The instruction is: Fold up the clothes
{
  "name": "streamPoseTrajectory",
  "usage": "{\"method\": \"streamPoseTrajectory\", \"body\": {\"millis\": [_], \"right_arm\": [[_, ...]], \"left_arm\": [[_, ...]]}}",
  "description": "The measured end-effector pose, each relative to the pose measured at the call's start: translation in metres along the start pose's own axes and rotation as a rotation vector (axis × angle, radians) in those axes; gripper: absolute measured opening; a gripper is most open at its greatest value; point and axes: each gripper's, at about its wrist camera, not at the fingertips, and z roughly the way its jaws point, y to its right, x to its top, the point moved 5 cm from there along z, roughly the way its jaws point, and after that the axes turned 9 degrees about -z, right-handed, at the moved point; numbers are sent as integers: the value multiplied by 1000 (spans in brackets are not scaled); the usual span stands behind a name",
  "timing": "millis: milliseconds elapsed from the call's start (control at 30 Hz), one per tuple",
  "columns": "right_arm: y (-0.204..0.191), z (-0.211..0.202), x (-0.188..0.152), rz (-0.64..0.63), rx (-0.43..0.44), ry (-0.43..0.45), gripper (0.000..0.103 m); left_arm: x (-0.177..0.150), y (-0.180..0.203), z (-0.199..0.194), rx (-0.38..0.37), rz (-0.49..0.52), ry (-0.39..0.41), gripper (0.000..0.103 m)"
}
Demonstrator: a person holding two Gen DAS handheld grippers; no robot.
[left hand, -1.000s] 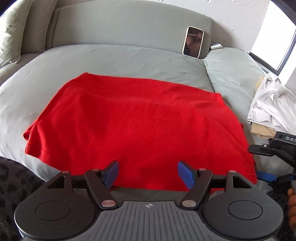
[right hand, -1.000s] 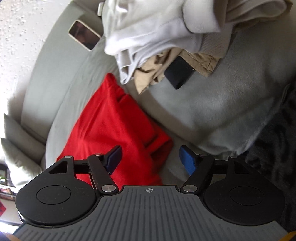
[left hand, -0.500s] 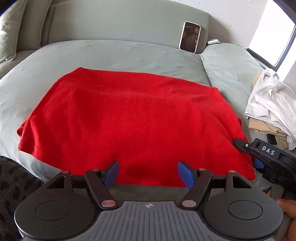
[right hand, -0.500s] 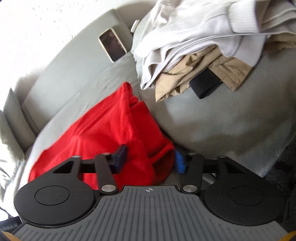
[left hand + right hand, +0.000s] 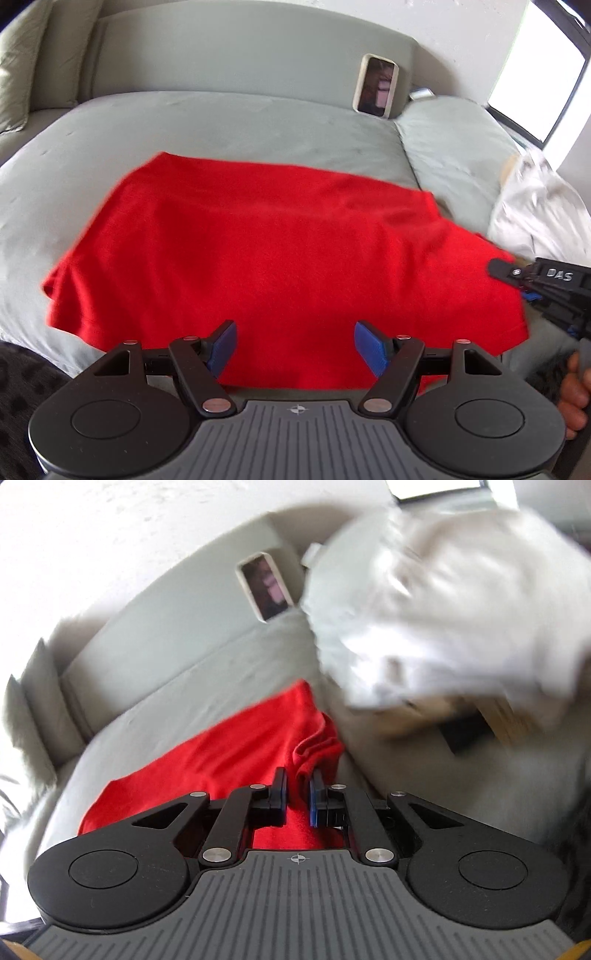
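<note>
Our right claw (image 5: 297, 794) is squeezed shut on a bunched corner of the soft red cloth garment (image 5: 280, 254). We can see red folds pinched between its blue pads. Our left claw (image 5: 293, 345) is wide open and holds nothing; it hangs just over the near edge of the red cloth.

The red garment lies spread out on the grey-green couch seat (image 5: 221, 122), wide and mostly smooth. It may be folded once already, or only laid flat; we cannot tell which. It still looks big, so we think more folds are left. Beside it on the right sits a heap of white and tan clothes (image 5: 436, 627), crumpled, so those still need folding too.

Half a second ago our right claw was open around that corner. Now it has closed on it. Our left claw has stayed open and has moved only a little.
</note>
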Motion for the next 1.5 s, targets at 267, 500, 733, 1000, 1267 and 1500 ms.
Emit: {"method": "streamPoseTrajectory", "body": {"millis": [267,500,733,1000,1267,1500], "right_arm": [[-130,14,20,-302,103,-13,11],[-238,43,-33,-511,281,-92,11],[-270,70,-77,-589,296,-220,11],[-260,42,-38,-458,366,-82,11],[-280,32,-54,-539,465,-147,13],[-280,18,-68,-562,605,-250,46]], "left_arm": [[49,-78,-45,76,-150,151,70],[59,-155,-75,191,-296,229,70],[54,-187,-72,199,-393,204,70],[61,-192,-64,175,-408,204,70],[62,-200,-72,221,-439,226,70],[63,-201,-86,239,-436,261,70]]}}
